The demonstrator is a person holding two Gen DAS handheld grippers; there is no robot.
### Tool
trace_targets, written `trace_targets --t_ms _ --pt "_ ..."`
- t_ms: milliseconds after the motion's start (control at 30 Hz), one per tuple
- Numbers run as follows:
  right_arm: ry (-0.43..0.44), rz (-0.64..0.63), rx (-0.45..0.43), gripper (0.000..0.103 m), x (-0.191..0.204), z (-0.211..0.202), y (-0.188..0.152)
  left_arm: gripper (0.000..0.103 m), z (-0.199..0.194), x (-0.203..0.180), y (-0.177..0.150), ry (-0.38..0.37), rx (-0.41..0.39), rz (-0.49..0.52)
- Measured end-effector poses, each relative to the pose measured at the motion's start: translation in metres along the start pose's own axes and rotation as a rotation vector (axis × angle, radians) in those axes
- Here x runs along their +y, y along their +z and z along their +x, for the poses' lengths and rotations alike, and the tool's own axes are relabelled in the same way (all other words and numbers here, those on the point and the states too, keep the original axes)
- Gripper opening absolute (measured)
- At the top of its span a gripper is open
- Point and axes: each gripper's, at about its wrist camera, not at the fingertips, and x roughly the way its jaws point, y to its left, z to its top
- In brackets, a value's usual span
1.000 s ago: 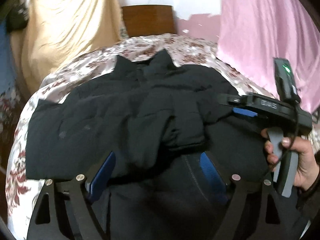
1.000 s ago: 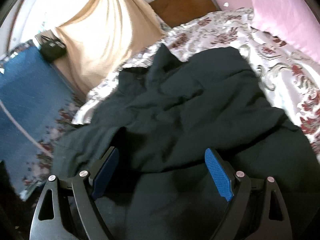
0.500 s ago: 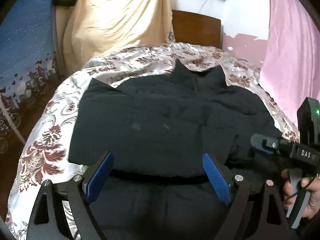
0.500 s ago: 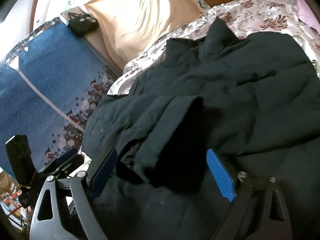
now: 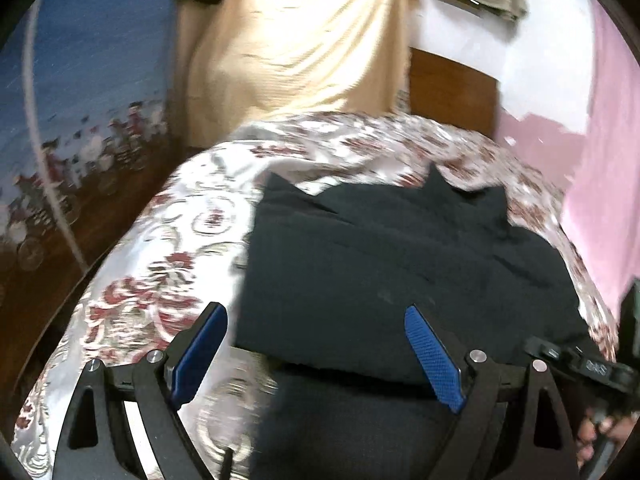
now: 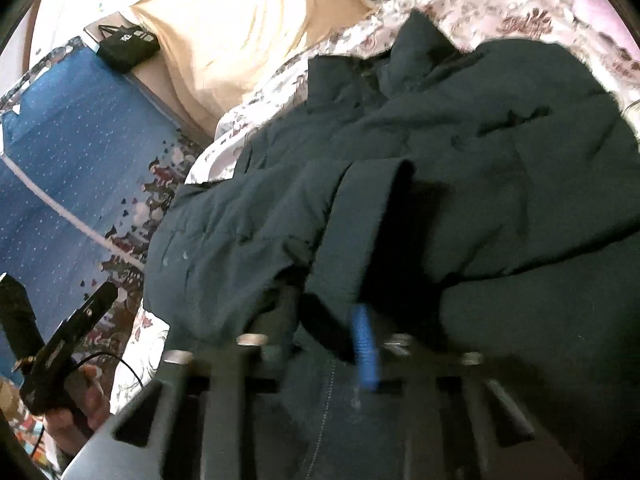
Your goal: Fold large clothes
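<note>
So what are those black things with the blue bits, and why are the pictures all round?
They are tongs that a person holds, one in each hand, a bit like big tweezers. Each has a small camera looking along its two fingers through a very wide lens, which bends the picture round.

One picture comes from the left tongs. Their blue pads stand wide apart with nothing between them.

The other comes from the right tongs. They have snapped shut on a fold of the dark jacket, at the sleeve end.

The jacket lies spread on a bed with a flowery cover. At the picture edges you can see each hand gripping the other tool's handle.
</note>
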Motion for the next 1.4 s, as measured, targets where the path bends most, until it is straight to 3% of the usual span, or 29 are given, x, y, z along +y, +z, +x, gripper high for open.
trace_targets --t_ms 133,233,400,633,800,967,1067,1167,1233,1400 --pt "0.013 -0.086 -0.055 0.007 0.023 -0.026 0.008 0.090 0.002 0.035 0.006 0.012 -0.005 -0.110" --pt "-0.005 -0.205 -0.149 0.007 0.049 -0.057 0.024 0.090 0.004 0.050 0.007 0.012 -0.004 -0.159" --pt "-0.071 -0.278 -0.268 0.007 0.058 -0.099 0.062 0.090 0.006 0.056 0.007 0.007 -0.008 -0.171" --pt "-0.229 -0.191 -0.342 0.006 0.001 -0.126 0.100 0.090 0.028 0.024 0.015 0.002 0.008 -0.058" --pt "-0.336 -0.099 -0.289 0.006 -0.065 -0.106 0.104 0.090 0.074 0.008 0.026 -0.028 0.089 -0.055" --pt "-0.363 -0.056 -0.244 0.007 -0.100 -0.072 0.095 0.090 0.120 -0.006 0.021 0.012 0.170 -0.007" --pt "-0.382 -0.042 -0.241 0.012 -0.106 -0.062 0.087 0.090 0.134 -0.013 0.013 0.044 0.192 0.024" --pt "-0.397 -0.033 -0.294 0.026 -0.106 -0.067 0.083 0.091 0.140 -0.014 0.008 0.047 0.190 0.033" --pt "-0.406 -0.067 -0.330 0.049 -0.100 -0.074 0.081 0.091 0.142 -0.012 0.005 0.043 0.193 0.024" --pt "-0.437 -0.294 -0.369 0.057 -0.057 -0.072 0.077 0.097 0.144 -0.007 0.002 0.040 0.197 -0.002"
